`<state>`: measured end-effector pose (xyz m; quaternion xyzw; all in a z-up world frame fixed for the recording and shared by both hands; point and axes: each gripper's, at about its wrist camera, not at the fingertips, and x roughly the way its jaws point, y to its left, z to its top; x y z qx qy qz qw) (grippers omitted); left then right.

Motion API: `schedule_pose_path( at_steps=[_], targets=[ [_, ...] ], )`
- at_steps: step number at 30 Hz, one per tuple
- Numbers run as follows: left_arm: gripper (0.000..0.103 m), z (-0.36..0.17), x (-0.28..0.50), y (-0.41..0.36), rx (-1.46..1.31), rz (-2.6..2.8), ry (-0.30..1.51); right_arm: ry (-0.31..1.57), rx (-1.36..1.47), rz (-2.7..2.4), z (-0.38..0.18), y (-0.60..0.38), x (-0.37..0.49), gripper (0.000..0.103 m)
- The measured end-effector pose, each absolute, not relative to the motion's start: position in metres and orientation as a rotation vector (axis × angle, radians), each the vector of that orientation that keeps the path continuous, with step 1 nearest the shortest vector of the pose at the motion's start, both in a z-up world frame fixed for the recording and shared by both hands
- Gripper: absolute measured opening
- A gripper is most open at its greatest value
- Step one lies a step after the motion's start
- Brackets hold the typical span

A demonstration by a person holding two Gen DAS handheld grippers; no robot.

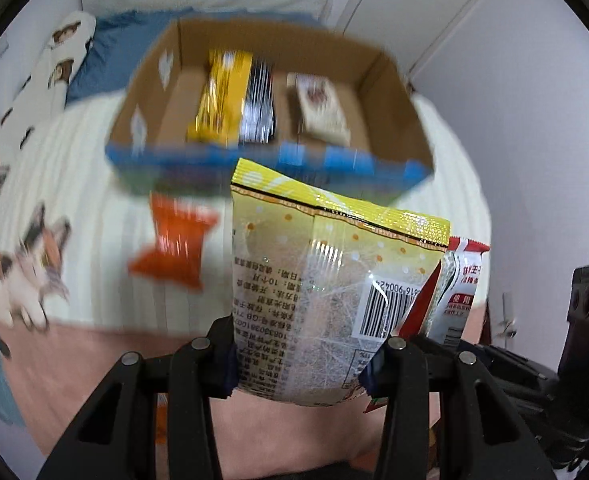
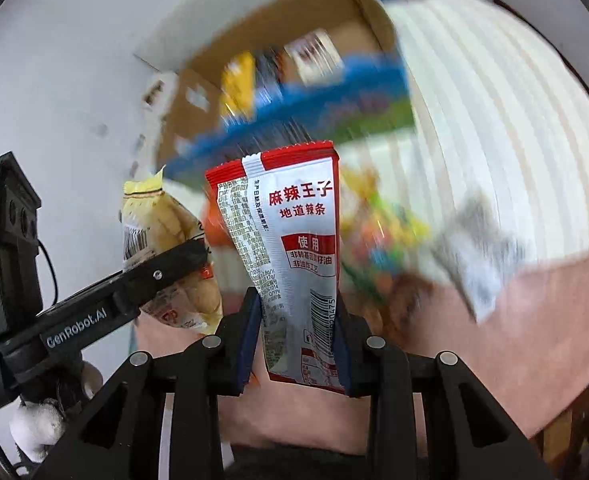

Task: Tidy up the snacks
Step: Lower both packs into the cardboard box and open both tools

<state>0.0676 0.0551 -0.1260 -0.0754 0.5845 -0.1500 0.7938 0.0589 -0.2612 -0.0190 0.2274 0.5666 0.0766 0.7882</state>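
Far: open cardboard box (image 1: 390,92) on the bed (image 1: 86,200), several packets already inside. Near left: yellow snack bag (image 1: 326,280), light, puffy, crinkly, slippery film, best pinched low across its lower body, clenched so in the left tool (image 1: 300,364). Near right: red-and-white snack packet (image 2: 290,248), flat, limp, light, gripped at its lower end by the right tool (image 2: 298,344). Loose orange packet (image 1: 174,240) on the bed before the box.
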Motion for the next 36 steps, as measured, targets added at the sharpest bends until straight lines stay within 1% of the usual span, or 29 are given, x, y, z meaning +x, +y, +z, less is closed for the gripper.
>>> schedule_pose_path(
  at_steps=[2, 5, 10, 12, 16, 23, 26, 28, 29, 30, 31, 32, 34, 36],
  targets=[
    [0.041, -0.098, 0.085, 0.046, -0.185, -0.315, 1.232, 1.181, 0.477, 0.172, -0.001, -0.261, 0.08, 0.035],
    [0.041, -0.085, 0.131, 0.03, -0.211, -0.298, 1.227, 1.147, 0.453, 0.172, 0.017, -0.258, 0.128, 0.035],
    [0.041, -0.086, 0.205, 0.032, -0.267, -0.273, 1.312, 1.153, 0.439, 0.16, 0.018, -0.253, 0.21, 0.035],
    [0.041, -0.103, 0.237, 0.035, -0.287, -0.258, 1.369, 1.167, 0.439, 0.153, 0.012, -0.25, 0.236, 0.035],
    [0.041, -0.143, 0.276, 0.044, -0.286, -0.202, 1.464, 1.216, 0.435, 0.138, -0.011, -0.242, 0.279, 0.035],
    [0.041, -0.204, 0.298, 0.048, -0.294, -0.154, 1.599, 1.362, 0.392, 0.083, -0.075, -0.235, 0.313, 0.035],
    [0.042, -0.226, 0.299, 0.046, -0.279, -0.146, 1.656, 1.453, 0.365, 0.08, -0.103, -0.232, 0.323, 0.035],
    [0.042, -0.238, 0.298, 0.046, -0.288, -0.151, 1.696, 1.528, 0.339, 0.068, -0.12, -0.231, 0.33, 0.04],
    [0.043, -0.244, 0.299, 0.045, -0.282, -0.159, 1.715, 1.564, 0.319, 0.058, -0.127, -0.23, 0.333, 0.054],
    [0.044, -0.245, 0.298, 0.045, -0.272, -0.156, 1.714, 1.58, 0.313, 0.061, -0.13, -0.23, 0.335, 0.077],
    [0.051, -0.244, 0.299, 0.045, -0.251, -0.146, 1.702, 1.592, 0.311, 0.076, -0.132, -0.229, 0.336, 0.086],
    [0.065, -0.243, 0.3, 0.045, -0.235, -0.141, 1.693, 1.595, 0.305, 0.077, -0.134, -0.228, 0.336, 0.091],
    [0.072, -0.24, 0.3, 0.045, -0.245, -0.15, 1.685, 1.592, 0.274, 0.076, -0.133, -0.227, 0.337, 0.091],
    [0.077, -0.234, 0.299, 0.043, -0.25, -0.156, 1.666, 1.587, 0.246, 0.068, -0.132, -0.226, 0.336, 0.094]
  ],
)
